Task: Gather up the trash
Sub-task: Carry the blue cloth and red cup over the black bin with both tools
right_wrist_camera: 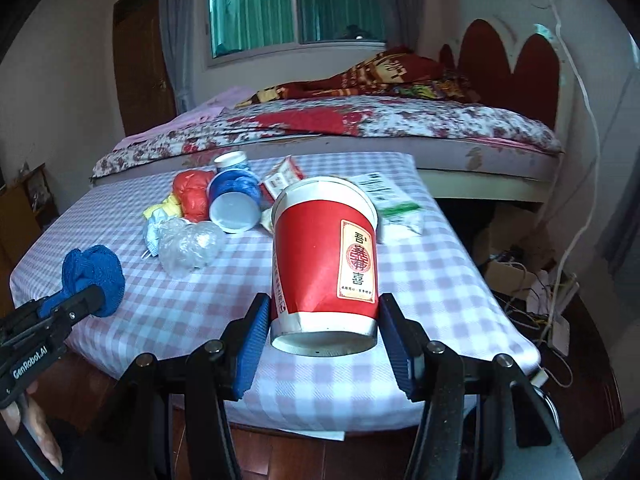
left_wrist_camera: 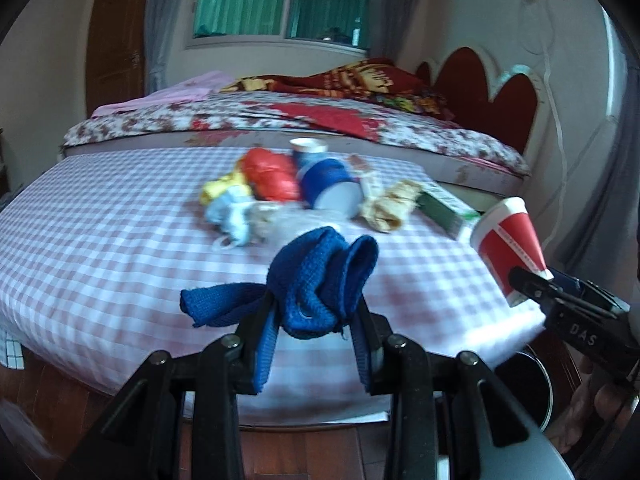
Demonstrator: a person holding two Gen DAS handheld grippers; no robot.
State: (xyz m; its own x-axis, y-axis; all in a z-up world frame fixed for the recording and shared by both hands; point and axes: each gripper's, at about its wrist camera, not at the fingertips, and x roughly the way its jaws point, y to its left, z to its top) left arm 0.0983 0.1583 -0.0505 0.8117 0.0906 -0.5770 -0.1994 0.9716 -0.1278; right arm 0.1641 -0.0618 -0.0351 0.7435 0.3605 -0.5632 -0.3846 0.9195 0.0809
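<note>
My left gripper (left_wrist_camera: 316,316) points down at a slant, its jaws clamped on a bunched blue knit cloth (left_wrist_camera: 320,280). My right gripper (right_wrist_camera: 324,336) tilts likewise, squeezing a red paper cup (right_wrist_camera: 324,256) at its base.

bed (left_wrist_camera: 280,120) w/ floral cover | red headboard (right_wrist_camera: 508,64) | window (right_wrist_camera: 296,8), grey curtains | brown door (left_wrist_camera: 116,40) | wood floor (right_wrist_camera: 300,456)

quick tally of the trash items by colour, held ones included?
Red: 2 - paper cup in the right tool, crumpled bag
Blue: 2 - knit cloth in the left tool, cup lying on its side
Yellow: 1 - wad
Clear: 1 - crumpled plastic
Green and white: 1 - packet
Total: 7, counting only clearly separable items; small wrappers behind are unclear.
</note>
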